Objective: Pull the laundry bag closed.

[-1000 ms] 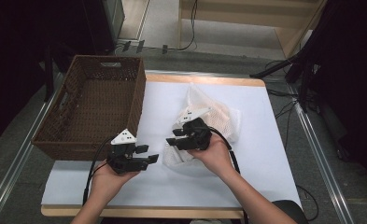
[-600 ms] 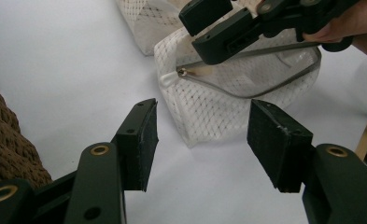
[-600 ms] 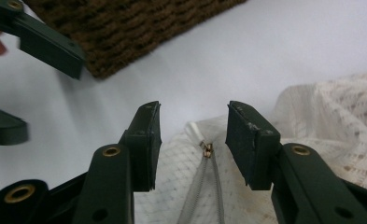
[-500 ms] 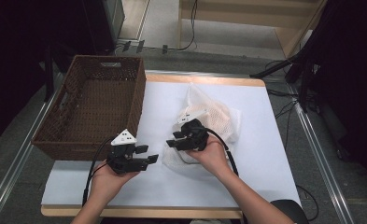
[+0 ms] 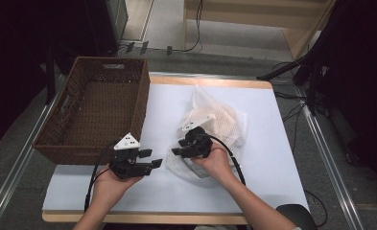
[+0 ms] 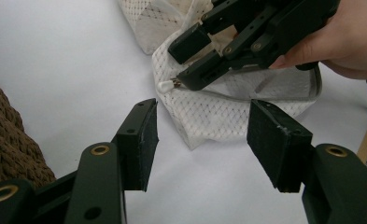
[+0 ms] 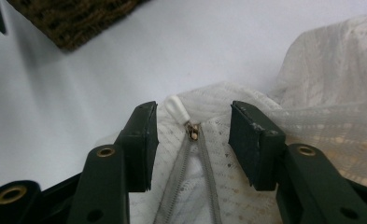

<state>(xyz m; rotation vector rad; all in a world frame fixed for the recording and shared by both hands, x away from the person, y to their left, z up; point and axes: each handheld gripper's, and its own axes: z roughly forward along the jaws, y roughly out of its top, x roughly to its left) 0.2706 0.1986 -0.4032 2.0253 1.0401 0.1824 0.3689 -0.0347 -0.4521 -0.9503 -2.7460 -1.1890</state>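
Note:
A white mesh bag (image 5: 227, 122) lies crumpled in the middle of the white table (image 5: 282, 158). Its zipper (image 7: 208, 179) ends in a white pull (image 7: 178, 108) at the bag's near left corner. My right gripper (image 5: 177, 147) hovers low over that corner, pointing left. Its jaws have just been opening, and the pull (image 6: 166, 85) lies between the fingertips with neither pad touching it. The right gripper view (image 7: 193, 116) shows both pads apart on either side of the zipper. My left gripper (image 5: 153, 158) is held open near the front left, aimed at the bag (image 6: 209, 123), with nothing in it (image 6: 203, 112).
A brown wicker basket (image 5: 140, 103) stands at the table's left, partly off the edge, and nothing shows inside it. Its corner (image 7: 74, 18) is close ahead of the right gripper. A black cable trails from each gripper. Bare white tabletop lies to the front and right.
The right gripper has sunk toward the bag's near left corner, and its jaws stand wider apart. The left gripper has kept still.

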